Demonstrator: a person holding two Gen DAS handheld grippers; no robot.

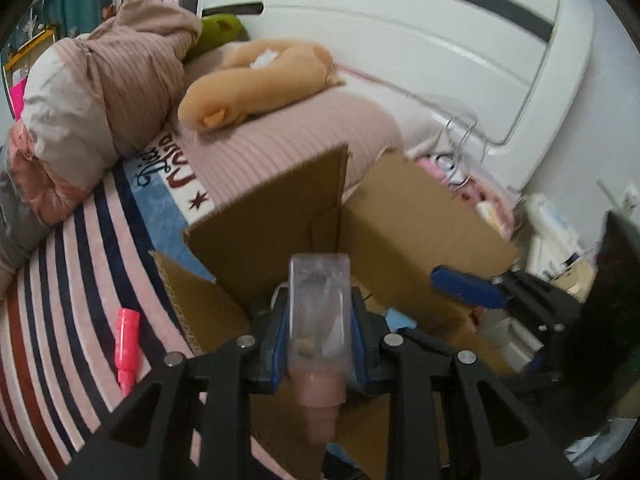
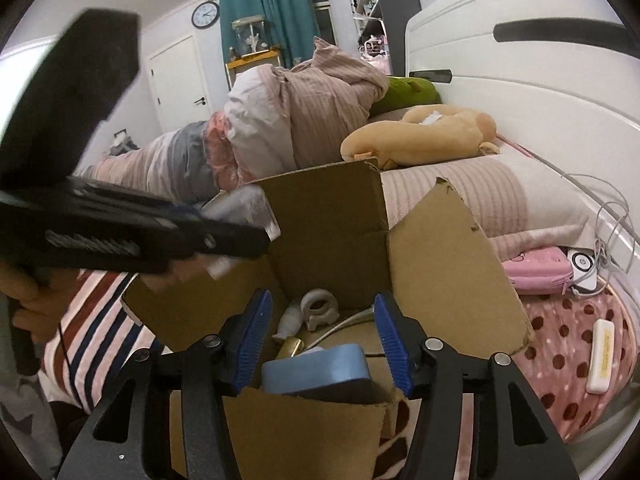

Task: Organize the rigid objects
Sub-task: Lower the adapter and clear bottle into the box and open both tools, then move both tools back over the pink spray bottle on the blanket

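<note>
Two grippers are held over an open box [image 2: 332,216] that stands on the bed [image 1: 72,264], near the headboard end. The left gripper [image 1: 320,320] has its jaws closed on a clear bottle [image 1: 319,304] with a pinkish cap, the cap pointing back toward the camera; the bottle is carried above the box's near flap. The right gripper [image 2: 324,340] hangs over the box mouth with jaws spread apart and nothing between them. Inside the box a blue case [image 2: 318,374], a small grey figure [image 2: 320,310] and a white cable are seen. A pink marker [image 1: 128,344] lies on the striped blanket, just beside the box's left side, not yet put away.

Several risks are judged likely. The bottle is gripped across smooth sides, so a slip is possible if the jaws loosen early, and a drop onto the flap could send it rolling onto the bed. The raised flaps could be caught by either gripper, tipping the box on the soft bedding. The two grippers are close together, so a collision over the opening is possible.
</note>
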